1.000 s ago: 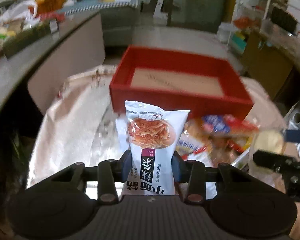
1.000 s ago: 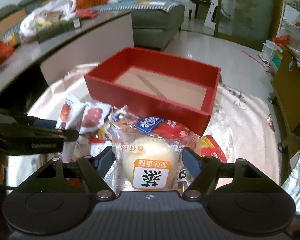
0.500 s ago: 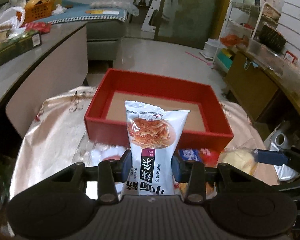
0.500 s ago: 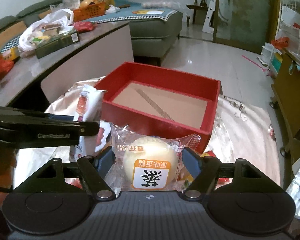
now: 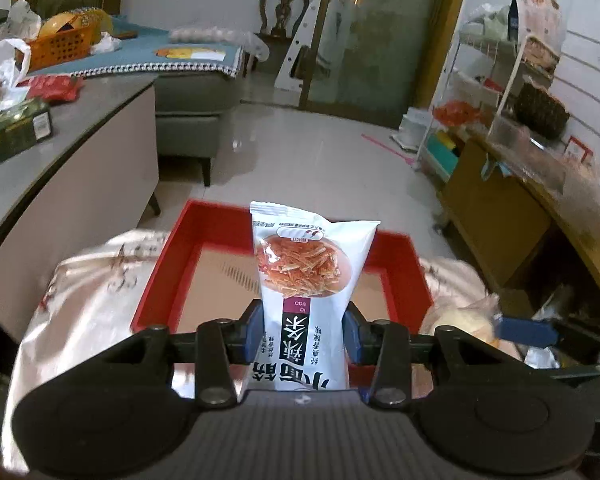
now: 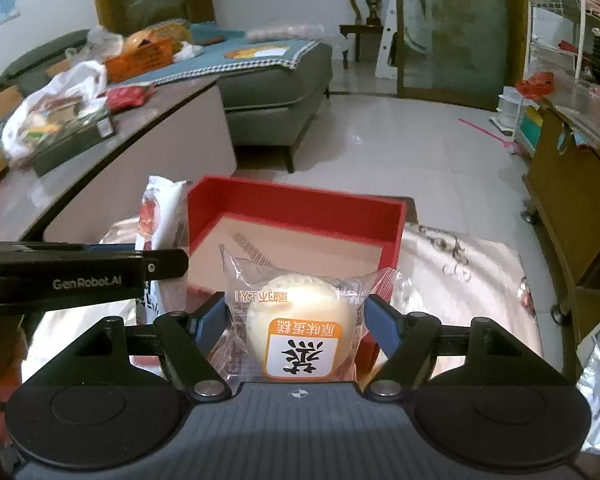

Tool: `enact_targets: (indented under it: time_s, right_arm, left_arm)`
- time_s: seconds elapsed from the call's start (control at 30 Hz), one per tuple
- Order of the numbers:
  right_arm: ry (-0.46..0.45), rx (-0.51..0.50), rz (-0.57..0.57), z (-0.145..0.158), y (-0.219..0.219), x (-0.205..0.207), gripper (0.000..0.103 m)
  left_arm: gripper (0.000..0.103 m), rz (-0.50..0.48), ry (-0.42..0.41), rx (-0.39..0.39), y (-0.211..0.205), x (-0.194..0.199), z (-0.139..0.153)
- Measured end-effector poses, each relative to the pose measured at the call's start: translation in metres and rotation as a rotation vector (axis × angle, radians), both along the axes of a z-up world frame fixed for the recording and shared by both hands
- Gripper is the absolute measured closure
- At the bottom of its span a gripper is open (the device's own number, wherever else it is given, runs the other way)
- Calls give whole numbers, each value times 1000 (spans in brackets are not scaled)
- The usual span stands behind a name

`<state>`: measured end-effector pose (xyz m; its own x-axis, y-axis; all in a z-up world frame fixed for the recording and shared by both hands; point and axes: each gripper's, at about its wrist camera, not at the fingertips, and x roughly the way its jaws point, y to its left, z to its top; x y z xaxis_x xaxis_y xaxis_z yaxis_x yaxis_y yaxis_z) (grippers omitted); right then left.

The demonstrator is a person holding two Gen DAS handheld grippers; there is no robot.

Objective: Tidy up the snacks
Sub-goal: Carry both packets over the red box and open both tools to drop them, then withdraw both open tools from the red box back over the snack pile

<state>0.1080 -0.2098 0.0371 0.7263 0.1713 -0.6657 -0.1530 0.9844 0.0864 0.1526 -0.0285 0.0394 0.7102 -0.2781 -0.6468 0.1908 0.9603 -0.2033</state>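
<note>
Left wrist view, my left claw point(image 5: 303, 334) clamped on white noodle-snack packet point(image 5: 305, 280) upright over red tray point(image 5: 160, 276), my right claw point(image 6: 296, 320) pinching wrapped cake bun point(image 6: 300, 320) at tray's near edge, shiny-clothed bench point(image 6: 460, 280) below.

Both held snacks now hover nearer the red box point(image 5: 168, 272).
</note>
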Motion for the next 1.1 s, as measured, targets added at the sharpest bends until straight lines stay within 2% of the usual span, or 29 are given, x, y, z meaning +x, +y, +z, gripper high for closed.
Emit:
enact_targets:
  time_s: [0.07, 0.2, 0.33, 0.53, 0.77, 1.1]
  right_arm:
    - [-5, 12, -12, -1, -1, 12, 24]
    - [-5, 17, -30, -6, -3, 39, 24]
    - [13, 16, -43, -21, -1, 66, 25]
    - [60, -25, -32, -44, 6, 94, 25]
    - [128, -65, -22, -74, 16, 112, 24]
    - [141, -93, -42, -77, 15, 119, 20]
  left_arm:
    - [69, 3, -7, -7, -3, 13, 1]
    - [69, 24, -24, 29, -8, 36, -4]
    - [69, 43, -3, 34, -9, 60, -18]
    - [69, 57, 43, 90, -12, 84, -43]
    - [68, 88, 130, 147, -10, 95, -75]
    - [57, 98, 136, 183, -11, 91, -76]
